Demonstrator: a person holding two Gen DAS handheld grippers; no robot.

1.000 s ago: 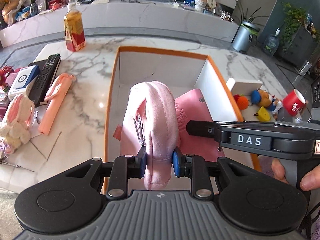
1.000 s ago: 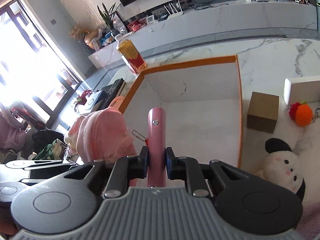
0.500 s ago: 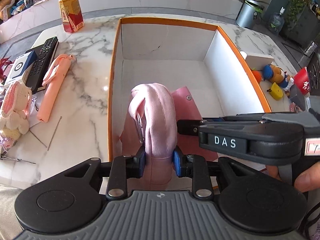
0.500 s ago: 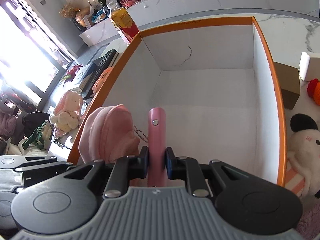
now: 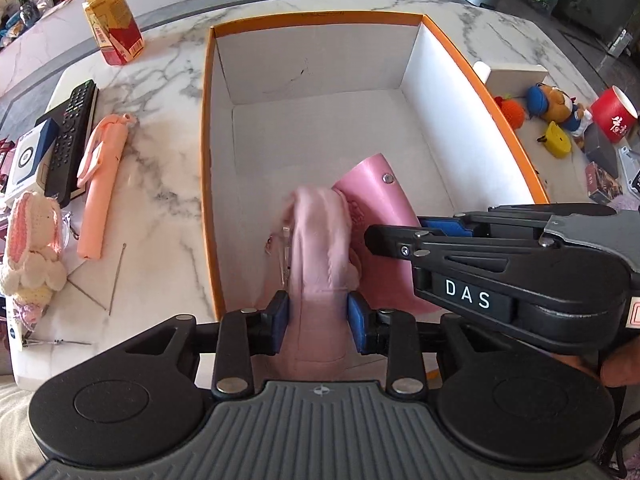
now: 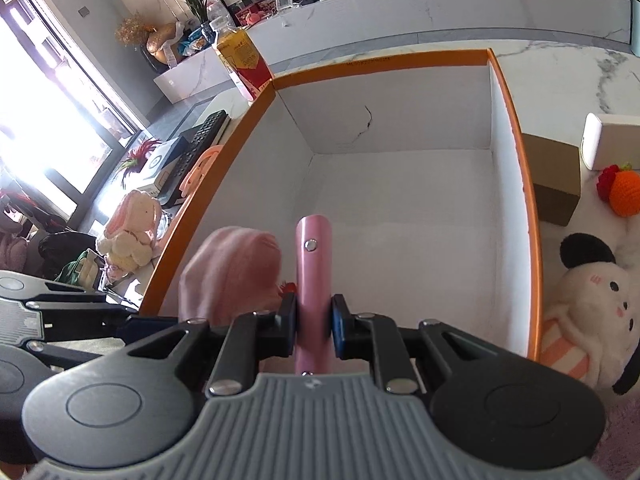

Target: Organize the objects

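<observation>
Left wrist view, change: over the last second the left gripper [image 5: 318, 314] has carried the pink plush pouch [image 5: 318, 248] from above the near rim down into the orange-edged box [image 5: 208, 160]; the box floor now fills the view.
Left wrist view, meaning: I judge the lowering nearly done, with release the step left for this item.
Left wrist view, grip: clenched on the pouch's near end, blue pads pressing both sides.
Left wrist view, pouch look: soft, fuzzy, pale pink, standing on edge, a small metal chain hanging on its left side; its far end is motion-blurred, so whether it touches the floor is unclear.
Left wrist view, neighbour: the pink leather wallet [image 5: 376, 216] leans just beside the pouch, apparently touching it, held by the right gripper [image 5: 400, 236] reaching in from the right.
Right wrist view, change: the box has grown larger and the wallet [image 6: 314, 276] now sits low between its walls.
Right wrist view, grip: right gripper [image 6: 314, 328] clamped on the wallet's edge.
Right wrist view, wallet look: smooth, stiff, edge-on, one silver snap visible.
Right wrist view, position: pouch [image 6: 230, 276] to its left, near the box's left wall [image 6: 224, 184].
</observation>
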